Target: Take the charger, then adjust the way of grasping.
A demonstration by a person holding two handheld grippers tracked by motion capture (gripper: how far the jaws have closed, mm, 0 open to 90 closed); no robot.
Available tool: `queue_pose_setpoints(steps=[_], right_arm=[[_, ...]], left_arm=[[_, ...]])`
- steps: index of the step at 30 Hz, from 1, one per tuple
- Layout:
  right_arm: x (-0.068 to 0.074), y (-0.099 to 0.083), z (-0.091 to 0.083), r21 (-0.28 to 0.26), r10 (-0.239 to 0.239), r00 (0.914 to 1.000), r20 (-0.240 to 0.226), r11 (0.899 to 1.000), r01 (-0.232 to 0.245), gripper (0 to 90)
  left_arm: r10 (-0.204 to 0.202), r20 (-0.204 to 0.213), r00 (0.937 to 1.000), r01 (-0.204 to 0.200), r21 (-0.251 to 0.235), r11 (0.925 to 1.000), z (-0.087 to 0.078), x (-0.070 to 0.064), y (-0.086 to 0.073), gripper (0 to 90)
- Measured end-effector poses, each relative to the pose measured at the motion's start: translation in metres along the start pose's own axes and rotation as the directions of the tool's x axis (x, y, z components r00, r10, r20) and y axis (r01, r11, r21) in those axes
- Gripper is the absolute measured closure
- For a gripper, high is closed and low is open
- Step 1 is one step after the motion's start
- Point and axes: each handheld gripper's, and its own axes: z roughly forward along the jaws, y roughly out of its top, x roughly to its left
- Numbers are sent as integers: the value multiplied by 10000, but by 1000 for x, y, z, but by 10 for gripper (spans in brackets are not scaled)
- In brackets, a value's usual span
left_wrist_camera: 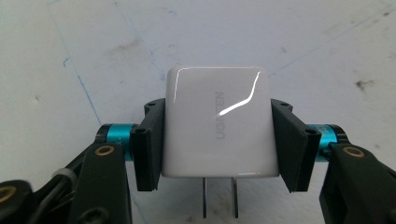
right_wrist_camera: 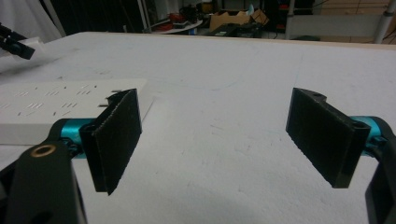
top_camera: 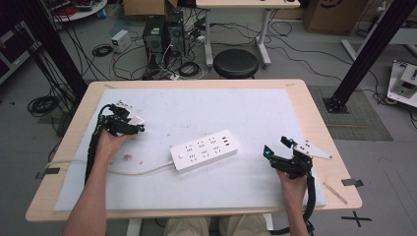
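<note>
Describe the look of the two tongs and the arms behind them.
Both tongs are black frames with flat rectangular black jaws; the pads look rough. Teal collars and brass-coloured screws sit at the joints. A black ribbed cable trails from each. The right tongs carry a grey triangular plate. The forearms are bare, with no sleeves in view.

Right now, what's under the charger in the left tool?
Under the charger, white mat shows all around, with faint scuffs. Its two prongs point toward the camera. The patch directly beneath it is covered.
</note>
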Motion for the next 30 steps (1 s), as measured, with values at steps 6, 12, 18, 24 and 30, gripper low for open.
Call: queue_pose_setpoints(steps=[6, 12, 18, 24, 30], right_arm=[[0, 0, 1, 79, 36, 10000, -71, 10000, -36, 187], [1, 0, 2, 155, 42, 10000, -66, 9999, -41, 187], [1, 0, 2, 236, 48, 10000, -76, 9997, -46, 187], [1, 0, 3, 239, -33, 10000, -48, 9997, 34, 187], [2, 0, 3, 292, 36, 10000, -13, 9996, -36, 187]], left_arm=[[205, 216, 9996, -194, -479, 9987, -17, -22, 3, 424], [520, 386, 9979, -491, -729, 9961, -24, -43, 1, 424], [950, 546, 9940, -894, -978, 9912, -29, -62, 1, 424], [1456, 765, 9864, -1340, -1387, 9812, -37, -87, 2, 424], [1950, 913, 9765, -1775, -1709, 9692, -41, -112, 2, 424]])
